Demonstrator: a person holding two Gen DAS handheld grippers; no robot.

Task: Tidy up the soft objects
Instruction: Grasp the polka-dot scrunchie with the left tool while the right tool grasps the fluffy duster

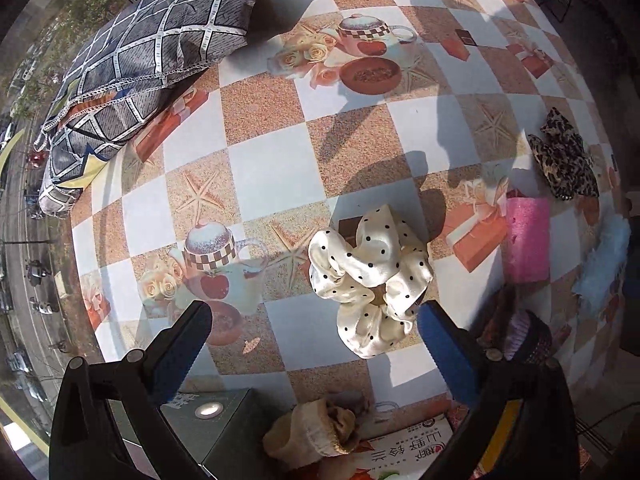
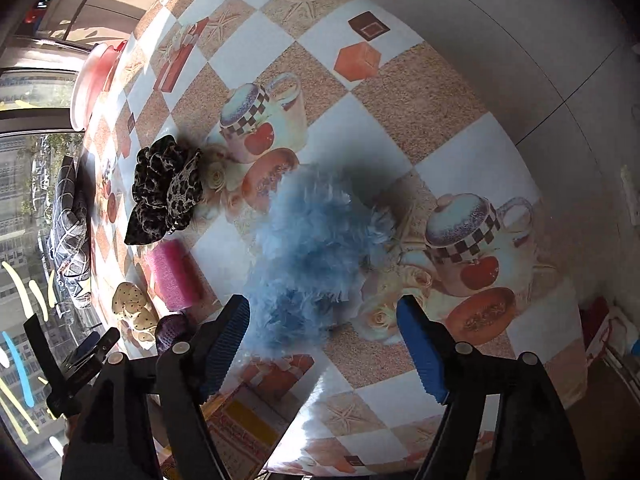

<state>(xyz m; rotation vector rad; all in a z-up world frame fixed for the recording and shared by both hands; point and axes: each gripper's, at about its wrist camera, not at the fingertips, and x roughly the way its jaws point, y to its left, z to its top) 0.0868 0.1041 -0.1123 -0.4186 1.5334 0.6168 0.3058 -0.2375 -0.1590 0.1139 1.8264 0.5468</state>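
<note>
From the left wrist we've got the left gripper spread wide with nothing in it, hovering over the checkered tablecloth. The white polka-dot scrunchie lies just ahead, nearer the right finger, and two grey plaid pillows are stacked at the far left edge.

Over on the right wrist, our right gripper is open too, the fluffy blue feather piece lying loose between its fingers. The leopard scrunchie and pink sponge lie off to the left.

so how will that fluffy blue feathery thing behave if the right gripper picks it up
The blue feathery piece looks floppy: loose, shapeless fluff, probably drooping from the pads. Likely very light, so a push may drag or scatter it. Wispy strands could slip through the open right gripper.
</note>
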